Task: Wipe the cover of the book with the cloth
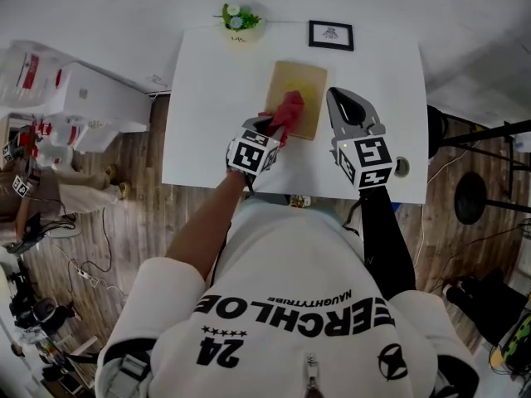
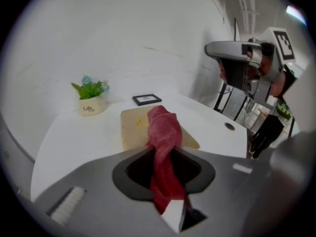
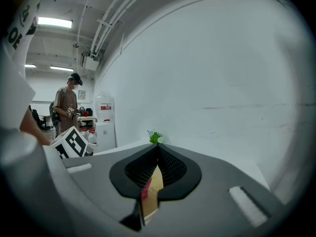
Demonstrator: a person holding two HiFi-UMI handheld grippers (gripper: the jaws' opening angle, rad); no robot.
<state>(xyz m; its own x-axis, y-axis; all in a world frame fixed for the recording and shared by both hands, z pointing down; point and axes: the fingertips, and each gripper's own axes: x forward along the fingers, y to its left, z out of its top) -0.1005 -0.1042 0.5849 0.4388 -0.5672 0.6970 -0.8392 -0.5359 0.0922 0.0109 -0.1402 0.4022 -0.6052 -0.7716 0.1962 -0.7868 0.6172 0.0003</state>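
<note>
Here the left gripper (image 2: 160,154) has its fingers (image 2: 132,171) closed on a red cloth (image 2: 164,132). The cloth's free end is bunched up on the tan cover of the book (image 1: 300,80). The book lies flat near the middle of the white worktop (image 1: 207,106), and the cloth and gripper hide its near left corner in the head view. The right gripper (image 1: 338,99) hangs just beside the book's right edge. Its fingers (image 3: 178,168) are drawn together with nothing between them, and only a thin slit shows a sliver of book and cloth beyond. Whether its tips touch the worktop cannot be told. A small potted plant (image 1: 239,21) and a framed picture (image 1: 331,35) stand at the far edge. The picture's print is too small to read.
</note>
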